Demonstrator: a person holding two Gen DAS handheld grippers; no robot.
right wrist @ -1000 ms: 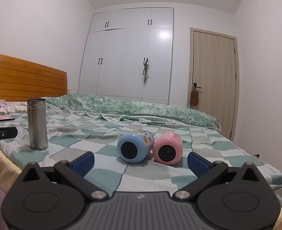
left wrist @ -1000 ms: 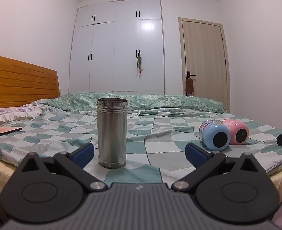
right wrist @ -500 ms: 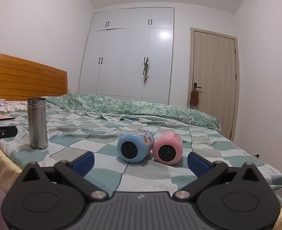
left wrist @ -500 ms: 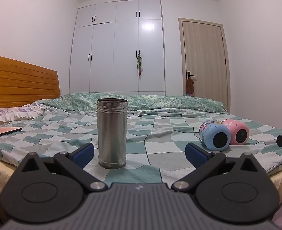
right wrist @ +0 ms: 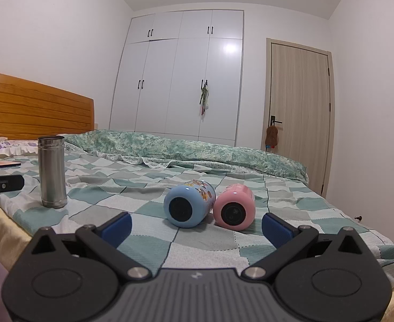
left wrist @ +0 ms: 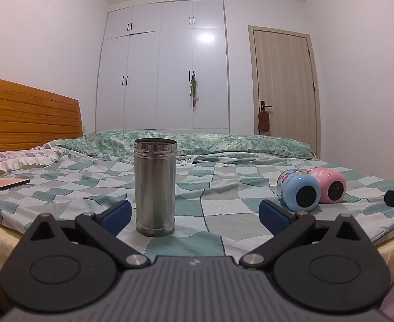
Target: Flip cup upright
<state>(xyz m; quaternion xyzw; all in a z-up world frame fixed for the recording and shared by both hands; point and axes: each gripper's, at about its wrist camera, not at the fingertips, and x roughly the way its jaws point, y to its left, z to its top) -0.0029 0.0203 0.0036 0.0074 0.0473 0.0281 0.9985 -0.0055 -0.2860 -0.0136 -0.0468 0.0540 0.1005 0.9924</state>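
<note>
My left gripper (left wrist: 194, 212) hangs low at the near edge of the bed (left wrist: 223, 244), its blue-padded fingers (left wrist: 116, 213) spread wide with nothing between them. A steel cup (left wrist: 155, 186) stands upright on the checked cover just beyond the left finger, at about 11 o'clock from the gripper's middle, clear of both pads. My right gripper (right wrist: 197, 224) is likewise spread wide and holds nothing. Ahead of it, at 12 o'clock, two cups lie on their sides with their round ends facing me: a blue cup (right wrist: 187, 204) with cartoon print and, at its 3 o'clock, touching it or just beside it, a pink cup (right wrist: 234, 206). From this side the steel cup stands well apart at 10 o'clock. A rumpled green quilt (right wrist: 197, 150) lies along the far side.
</note>
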